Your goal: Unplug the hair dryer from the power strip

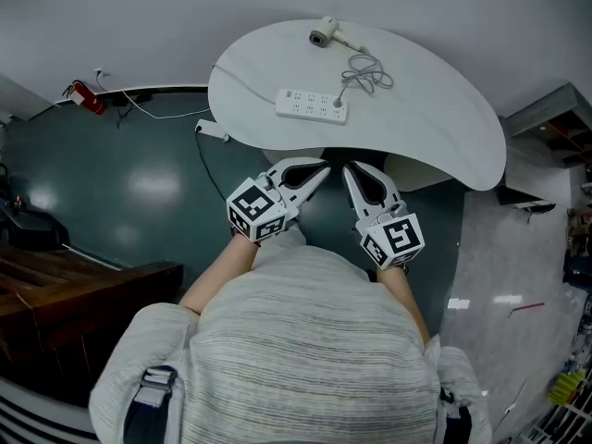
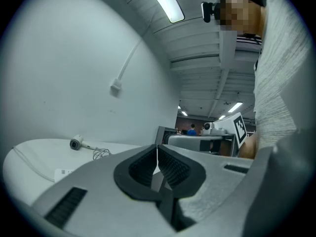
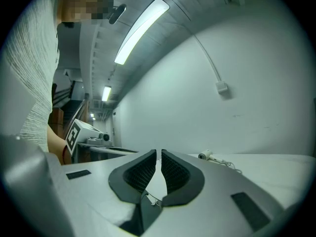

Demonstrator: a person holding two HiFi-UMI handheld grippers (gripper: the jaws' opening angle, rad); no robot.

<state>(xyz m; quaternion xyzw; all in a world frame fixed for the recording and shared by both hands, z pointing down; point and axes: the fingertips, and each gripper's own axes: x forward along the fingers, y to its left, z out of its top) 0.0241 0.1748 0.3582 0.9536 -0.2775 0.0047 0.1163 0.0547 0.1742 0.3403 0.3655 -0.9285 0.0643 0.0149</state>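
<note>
lying far back on the desk (image 1: 444, 109), the hair dryer (image 1: 324, 35) is seen plugged into the power strip (image 1: 312, 105). the left gripper (image 1: 324, 169) and right gripper (image 1: 350, 171) are held by the near edge, fingers (image 2: 174, 168) closed on nothing.

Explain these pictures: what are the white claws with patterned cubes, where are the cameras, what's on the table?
No robot here: a person holds two hand-held claws, the left gripper and the right gripper. One picture looks down from a camera on the person's head; the other two come from cameras riding on each gripper. Both are shut and hold nothing. On the white table lie a hair dryer and a power strip, the dryer's cord plugged into the strip.
</note>
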